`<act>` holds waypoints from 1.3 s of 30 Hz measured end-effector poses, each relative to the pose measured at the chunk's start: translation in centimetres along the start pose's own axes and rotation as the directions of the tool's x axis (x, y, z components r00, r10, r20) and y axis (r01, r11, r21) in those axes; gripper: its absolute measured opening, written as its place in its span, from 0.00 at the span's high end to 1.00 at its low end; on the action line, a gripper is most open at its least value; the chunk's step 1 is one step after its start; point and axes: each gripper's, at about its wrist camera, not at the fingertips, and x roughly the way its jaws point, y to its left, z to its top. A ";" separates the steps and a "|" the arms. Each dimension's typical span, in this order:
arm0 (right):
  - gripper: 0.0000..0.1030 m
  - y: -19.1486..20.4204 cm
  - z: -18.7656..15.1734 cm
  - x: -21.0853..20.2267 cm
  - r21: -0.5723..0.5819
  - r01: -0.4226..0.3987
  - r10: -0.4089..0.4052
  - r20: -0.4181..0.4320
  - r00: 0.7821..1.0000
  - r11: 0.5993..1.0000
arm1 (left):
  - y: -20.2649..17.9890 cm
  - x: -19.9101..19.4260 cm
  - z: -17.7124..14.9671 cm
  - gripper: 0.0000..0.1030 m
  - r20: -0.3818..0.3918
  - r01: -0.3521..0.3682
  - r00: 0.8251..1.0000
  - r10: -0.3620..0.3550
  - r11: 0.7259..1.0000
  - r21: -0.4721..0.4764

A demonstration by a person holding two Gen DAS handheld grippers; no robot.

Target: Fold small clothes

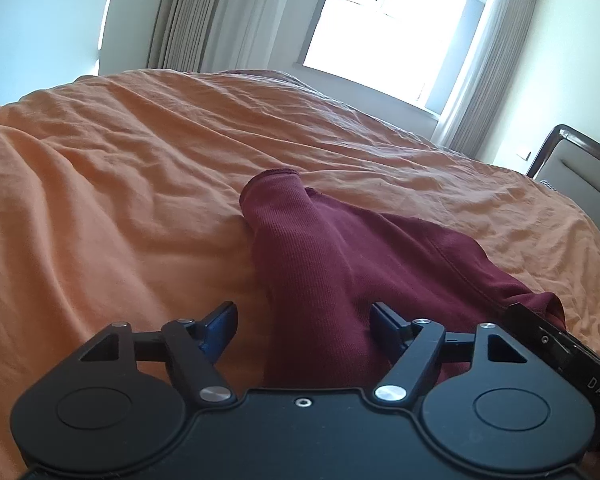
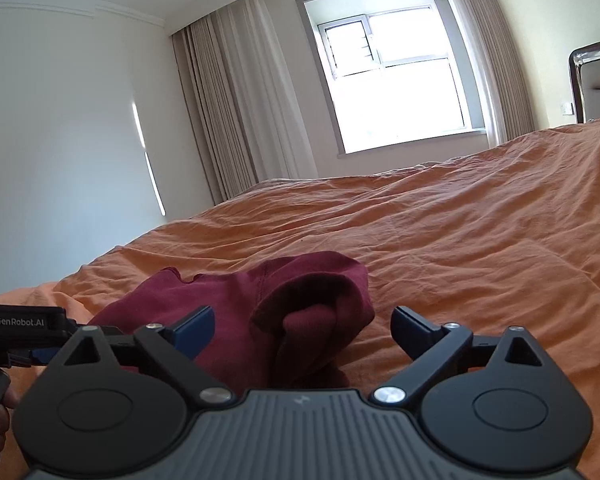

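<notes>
The maroon garment [image 1: 332, 264] is lying bunched on the orange bedspread [image 1: 120, 184], its sleeve running lengthwise from 6 toward 12 o'clock straight out of the left gripper [image 1: 302, 320]. That gripper is standing released, fabric between its jaws but unpinched. The right gripper [image 2: 302, 330] is also gaping, straddling a crumpled fold at 12 o'clock. Both seem equally near.

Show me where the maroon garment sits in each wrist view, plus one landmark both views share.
Left wrist: maroon garment lies at lower centre on the orange bedspread, running from between the open left tongs out to the right.
Right wrist: the garment is bunched at lower centre-left, between the open right tongs.
Shared landmark: the bright window beyond the bed.
</notes>
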 end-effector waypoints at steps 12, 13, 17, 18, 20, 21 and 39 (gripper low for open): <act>0.00 1.5 0.2 -8.0 -0.090 0.029 -0.021 0.087 0.996 0.995 | -1.5 -6.9 -0.8 0.01 0.111 -0.121 0.987 0.116 0.992 0.039; 0.00 1.6 0.2 -8.6 -0.093 0.033 -0.024 0.093 0.995 0.995 | -1.6 -7.7 -1.1 0.01 0.122 -0.131 0.985 0.124 0.990 0.053; 0.00 2.4 -0.2 -11.8 -0.105 0.034 -0.023 0.111 0.994 0.994 | -2.2 -11.0 -2.8 0.01 0.175 -0.149 0.976 0.131 0.984 0.097; 0.00 2.6 -0.4 -12.7 -0.110 0.034 -0.021 0.120 0.993 0.993 | -2.2 -11.7 -3.3 0.01 0.181 -0.154 0.974 0.134 0.983 0.103; 0.00 3.0 -0.9 -14.6 -0.119 0.037 -0.020 0.142 0.990 0.992 | -2.4 -13.1 -4.3 0.01 0.194 -0.160 0.972 0.136 0.981 0.112; 0.00 3.3 -1.2 -15.7 -0.124 0.042 -0.023 0.155 0.988 0.991 | -2.5 -13.9 -4.8 0.01 0.199 -0.159 0.971 0.134 0.981 0.115; 0.00 5.6 -6.8 -22.6 -0.103 0.089 -0.073 0.145 0.987 0.991 | -0.6 -22.4 -14.2 0.01 0.273 -0.241 0.941 0.198 0.962 0.130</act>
